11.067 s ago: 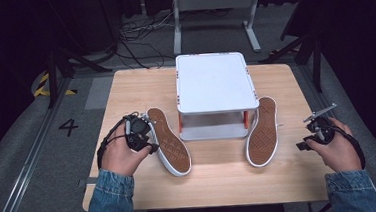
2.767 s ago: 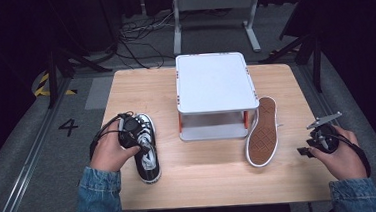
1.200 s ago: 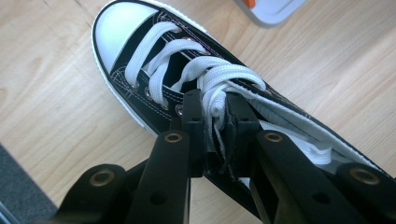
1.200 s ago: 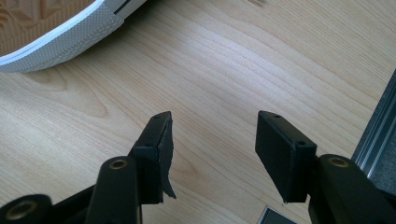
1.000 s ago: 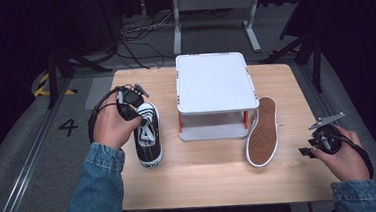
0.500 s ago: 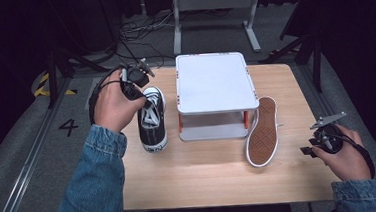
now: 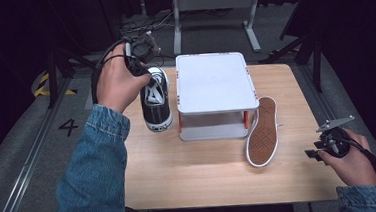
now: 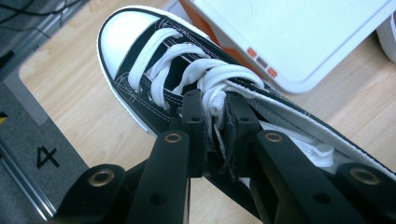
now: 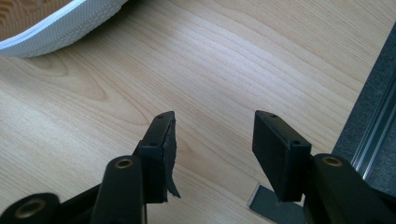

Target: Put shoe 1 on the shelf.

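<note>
Sneaker (image 7: pixel 155 100) in black canvas with white laces and a white toe cap hangs off the counter (image 7: pixel 205 170), clamped by the left tool (image 8: pixel 215 126) at the tongue and upper laces; in the left gripper view the two black jaws press together on the tongue and lace bundle, with the toe pointing away from the camera. In the high view the shoe sits just beside the left edge of the white stand (image 7: pixel 214 81), toe toward the person, and the left hand (image 7: pixel 119 83) holds the tool above the far left part of the counter, a denim sleeve (image 7: pixel 93 173) trailing down to the bottom edge. The white stand has a flat top on orange posts and a lower shelf, and it stands at the middle of the far half of the counter. A second sneaker (image 7: pixel 262 131) lies on its side just right of the stand, tan sole facing up and toward the camera, its heel end close to the stand's right front post. The right tool (image 9: pixel 212 140) rests low over the near right corner of the counter, well apart from that shoe; its jaws stand apart with bare wood between them, gripping nothing, and they have just been closing a little. The right hand (image 7: pixel 350 157) holds it near the counter's right edge.
</note>
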`<state>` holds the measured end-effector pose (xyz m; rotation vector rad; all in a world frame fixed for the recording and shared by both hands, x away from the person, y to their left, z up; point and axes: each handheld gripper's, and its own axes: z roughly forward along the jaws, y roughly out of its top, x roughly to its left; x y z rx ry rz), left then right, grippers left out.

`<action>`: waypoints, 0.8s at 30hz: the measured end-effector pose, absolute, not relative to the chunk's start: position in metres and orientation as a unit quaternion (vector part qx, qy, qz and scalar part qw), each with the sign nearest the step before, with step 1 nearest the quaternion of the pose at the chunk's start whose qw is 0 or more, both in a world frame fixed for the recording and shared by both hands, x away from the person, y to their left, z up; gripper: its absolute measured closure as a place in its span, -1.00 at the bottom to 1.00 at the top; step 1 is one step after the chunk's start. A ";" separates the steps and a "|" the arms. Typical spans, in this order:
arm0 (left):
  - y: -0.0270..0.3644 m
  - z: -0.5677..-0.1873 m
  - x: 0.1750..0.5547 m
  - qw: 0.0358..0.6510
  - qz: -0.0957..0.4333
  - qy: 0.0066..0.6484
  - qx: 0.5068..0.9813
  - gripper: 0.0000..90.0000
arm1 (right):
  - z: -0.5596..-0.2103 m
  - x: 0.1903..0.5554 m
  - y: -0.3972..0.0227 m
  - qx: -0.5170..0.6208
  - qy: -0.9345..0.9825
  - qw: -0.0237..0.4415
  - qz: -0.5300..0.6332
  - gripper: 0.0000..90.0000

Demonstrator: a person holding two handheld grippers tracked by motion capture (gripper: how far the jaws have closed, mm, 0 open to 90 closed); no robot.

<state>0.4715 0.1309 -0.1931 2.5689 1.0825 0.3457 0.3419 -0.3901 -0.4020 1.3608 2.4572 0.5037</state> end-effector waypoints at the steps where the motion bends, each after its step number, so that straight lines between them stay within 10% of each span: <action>1: 0.129 -0.191 0.473 0.166 0.125 0.377 0.902 0.80 | -0.402 0.342 -0.390 0.473 0.852 0.143 0.175 0.11; 24: 0.035 -0.180 0.514 0.186 0.183 0.316 0.912 0.81 | -0.400 0.350 -0.388 0.460 0.857 0.144 0.185 0.11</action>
